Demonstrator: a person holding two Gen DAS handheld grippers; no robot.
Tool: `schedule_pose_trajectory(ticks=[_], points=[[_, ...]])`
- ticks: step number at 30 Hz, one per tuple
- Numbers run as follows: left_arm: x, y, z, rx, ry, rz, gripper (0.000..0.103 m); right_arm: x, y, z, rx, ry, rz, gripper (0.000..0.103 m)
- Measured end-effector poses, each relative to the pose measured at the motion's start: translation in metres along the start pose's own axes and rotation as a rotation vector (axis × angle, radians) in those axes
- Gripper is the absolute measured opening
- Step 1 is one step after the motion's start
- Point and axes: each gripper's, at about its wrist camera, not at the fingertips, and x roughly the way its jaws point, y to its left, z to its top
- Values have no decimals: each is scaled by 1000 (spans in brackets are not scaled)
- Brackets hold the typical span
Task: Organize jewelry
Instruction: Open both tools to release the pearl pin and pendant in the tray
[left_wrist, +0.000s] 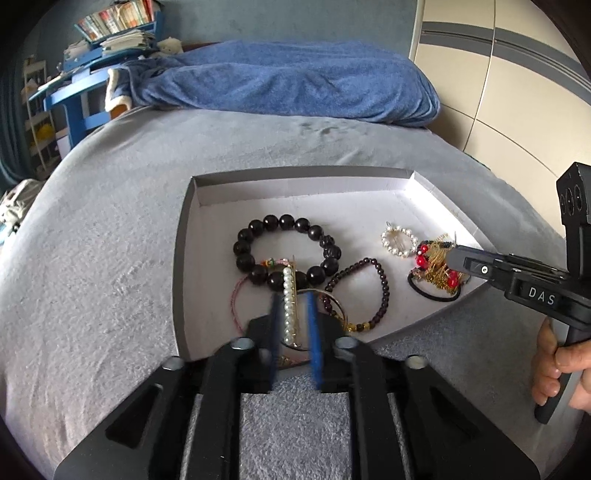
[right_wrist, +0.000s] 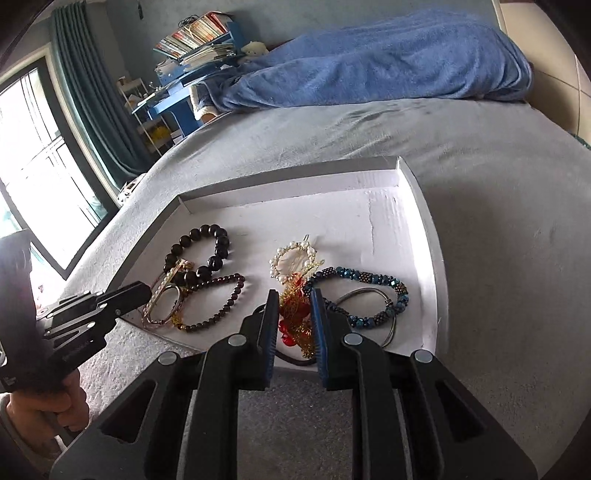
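Shallow white box lid (left_wrist: 192, 236) on grey bed (left_wrist: 110, 240), jewelry heaped along near edge. Left gripper (left_wrist: 293, 325) over near-left corner, jaws slightly parted, straddling pearl hair clip (left_wrist: 288, 306); pads not visibly pressing, so released. Clip long axis runs away from jaws, parallel to blue pads (left_wrist: 313, 332) – well lined up for pinch across width. Right gripper (right_wrist: 294, 323) at near edge, right of centre, jaws narrow around red-gold ornament (right_wrist: 293, 314); contact unclear, can't tell if clamped. Each hand nearest own piece.
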Motion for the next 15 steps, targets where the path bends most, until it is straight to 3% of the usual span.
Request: schedule_pose_trajectory(ticks=[2,5,9,10,15], points=[[-2,-1,-1,3,-7,1,36,-3,1,-2,-1,-11,-2,29],[-5,-4,-3,8,-16,6,48,-8,1,-3,1,-30,-5,47],[-14,-6,-5,9,-52,11,67,-13,2,-6,-8,-49,-18,60],[-17,-6,-5,9,-62,14,79,-16,3,-7,-14,-57,-22,63],[-28,-9,-8,19,-104,31,88,-29,8,-11,-47,-104,-54,78]])
